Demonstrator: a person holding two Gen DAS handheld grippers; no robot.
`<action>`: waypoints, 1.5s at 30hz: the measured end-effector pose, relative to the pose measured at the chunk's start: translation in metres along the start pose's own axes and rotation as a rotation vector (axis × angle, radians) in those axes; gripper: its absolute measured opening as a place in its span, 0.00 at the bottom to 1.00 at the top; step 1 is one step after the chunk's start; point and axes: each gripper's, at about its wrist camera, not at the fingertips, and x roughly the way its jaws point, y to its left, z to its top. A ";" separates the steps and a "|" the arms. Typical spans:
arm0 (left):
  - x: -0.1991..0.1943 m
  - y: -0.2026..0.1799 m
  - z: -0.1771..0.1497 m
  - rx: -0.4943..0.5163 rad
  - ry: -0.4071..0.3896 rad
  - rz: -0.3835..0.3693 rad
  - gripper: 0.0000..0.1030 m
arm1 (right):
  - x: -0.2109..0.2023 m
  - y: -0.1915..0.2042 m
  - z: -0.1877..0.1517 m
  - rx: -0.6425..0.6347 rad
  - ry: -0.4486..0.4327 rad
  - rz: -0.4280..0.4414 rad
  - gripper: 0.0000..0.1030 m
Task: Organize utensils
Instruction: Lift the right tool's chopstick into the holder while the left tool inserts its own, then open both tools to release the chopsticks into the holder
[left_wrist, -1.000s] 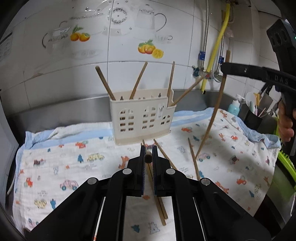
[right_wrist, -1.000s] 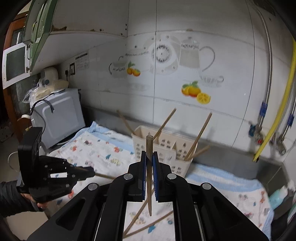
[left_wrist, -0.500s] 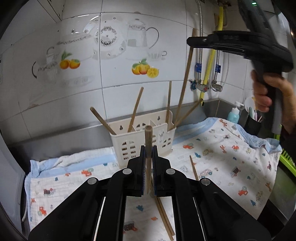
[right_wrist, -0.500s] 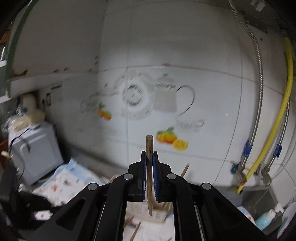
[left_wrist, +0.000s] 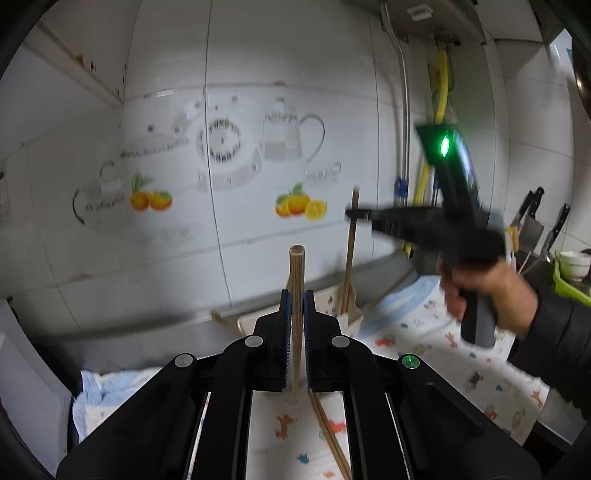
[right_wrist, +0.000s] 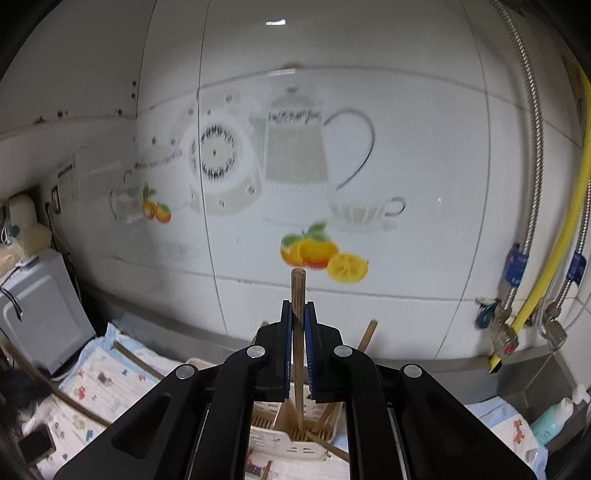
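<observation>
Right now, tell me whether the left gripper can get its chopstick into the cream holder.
Probably not yet. The left gripper is shut on its chopstick, but the right gripper is above the cream holder, lowering its own chopstick into it. The way should be free once it withdraws.

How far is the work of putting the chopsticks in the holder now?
Done: some chopsticks already stand in the holder. In hand: the right gripper lowers a chopstick into it; the left gripper holds another chopstick. Left: two loose chopsticks lie on the cloth.
</observation>
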 end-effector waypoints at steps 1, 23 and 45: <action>-0.001 0.000 0.005 0.002 -0.009 0.003 0.05 | 0.002 0.001 -0.003 -0.003 0.006 0.002 0.06; 0.019 -0.004 0.060 0.012 -0.158 0.077 0.05 | -0.014 -0.003 -0.016 -0.019 0.012 0.005 0.31; 0.077 0.025 0.027 -0.096 -0.036 0.086 0.05 | -0.066 -0.005 -0.092 0.022 0.086 -0.009 0.43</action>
